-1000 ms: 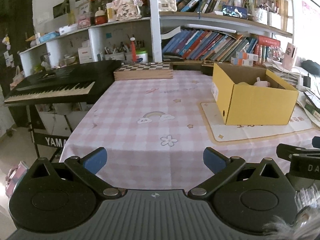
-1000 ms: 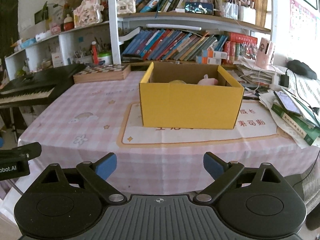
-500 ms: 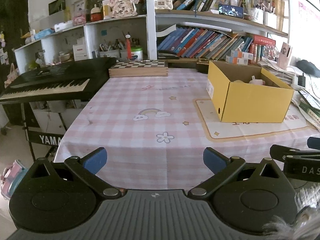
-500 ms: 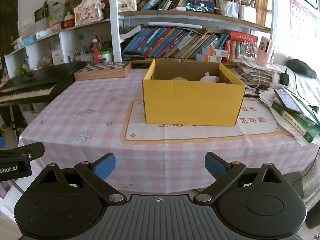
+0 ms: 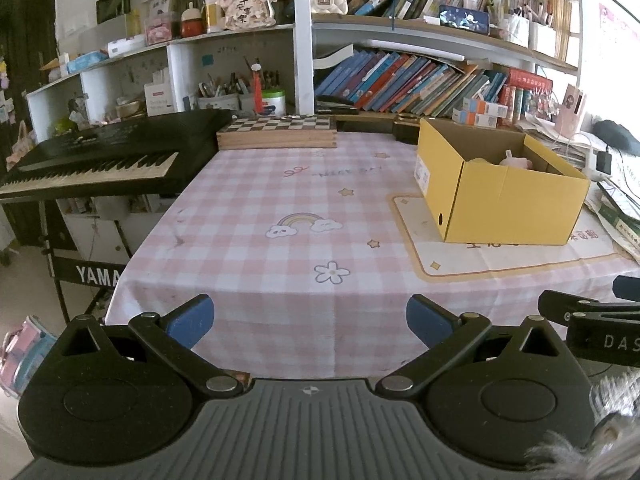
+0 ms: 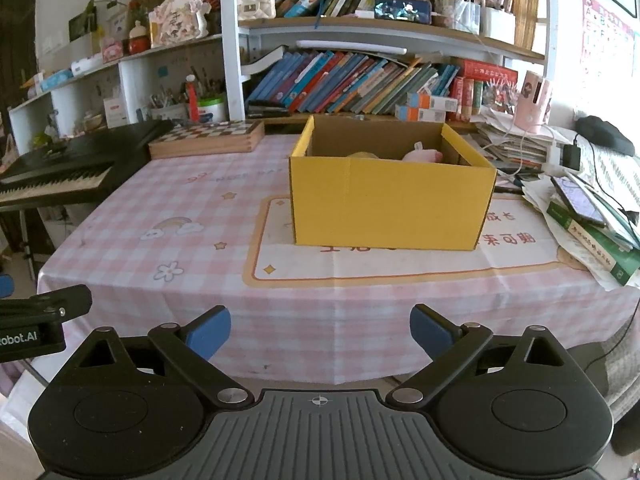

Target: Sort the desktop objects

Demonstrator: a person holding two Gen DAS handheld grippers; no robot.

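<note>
A yellow cardboard box point(image 6: 390, 204) stands open on a cream mat on the pink checked tablecloth point(image 6: 192, 208). A pink toy point(image 6: 424, 156) and a tan object point(image 6: 362, 155) lie inside it. The box also shows in the left wrist view point(image 5: 504, 204) at the right, with the pink toy point(image 5: 516, 162) in it. My left gripper point(image 5: 310, 320) is open and empty, held off the table's front edge. My right gripper point(image 6: 320, 330) is open and empty, also in front of the table edge, facing the box.
A black keyboard point(image 5: 100, 160) stands left of the table. A chessboard box point(image 5: 278, 132) lies at the table's back. Stacked books and a phone point(image 6: 588, 216) crowd the right edge. Bookshelves point(image 6: 360, 80) fill the back wall.
Both grippers have drawn back from the table and risen a little; the box and table look farther away. Both stay open and empty.
</note>
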